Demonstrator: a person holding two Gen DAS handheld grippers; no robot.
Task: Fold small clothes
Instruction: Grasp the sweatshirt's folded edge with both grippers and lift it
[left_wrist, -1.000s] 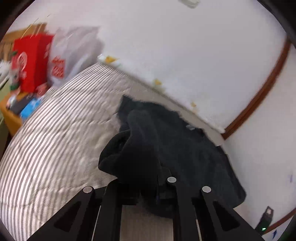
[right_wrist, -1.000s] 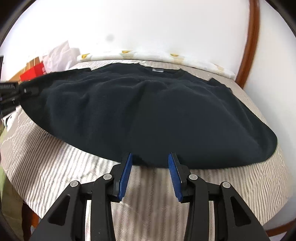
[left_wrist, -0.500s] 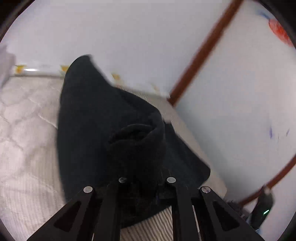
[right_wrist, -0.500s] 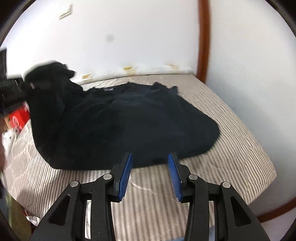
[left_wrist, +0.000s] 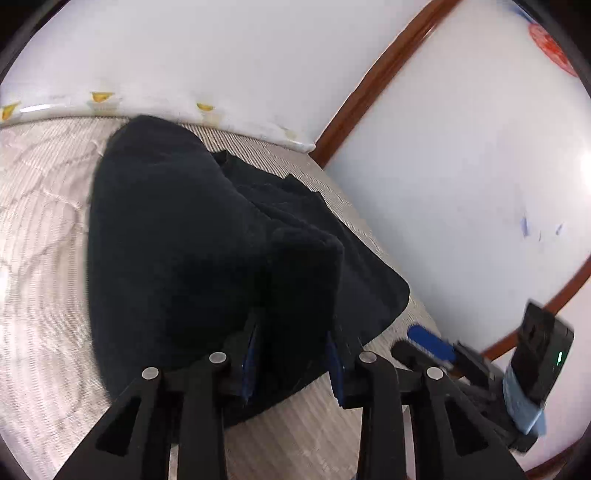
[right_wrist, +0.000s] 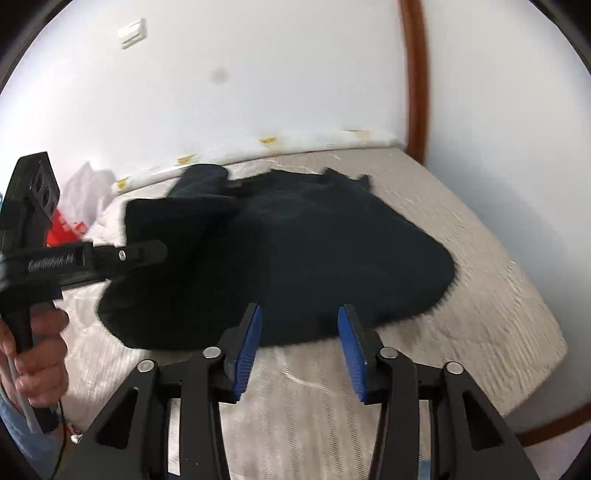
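Observation:
A black sweater (right_wrist: 332, 243) lies on the striped mattress (right_wrist: 480, 295). My left gripper (left_wrist: 293, 354) is shut on the sweater's left side, a thick bunch of black cloth (left_wrist: 207, 236), and holds it raised and carried over the rest of the garment. It also shows at the left of the right wrist view (right_wrist: 140, 253), gripping the lifted flap. My right gripper (right_wrist: 299, 343) is open and empty, its blue pads just at the sweater's near hem, over the mattress.
White walls with a brown wooden trim (right_wrist: 413, 81) border the mattress at the back and right. A red bag (right_wrist: 62, 229) and white plastic (right_wrist: 88, 184) sit beyond the bed's left end. The right gripper shows at the right of the left wrist view (left_wrist: 432, 343).
My left gripper has lifted the sweater's left side and swung it rightward over the body. The right gripper stayed open and shifted left along the near hem.

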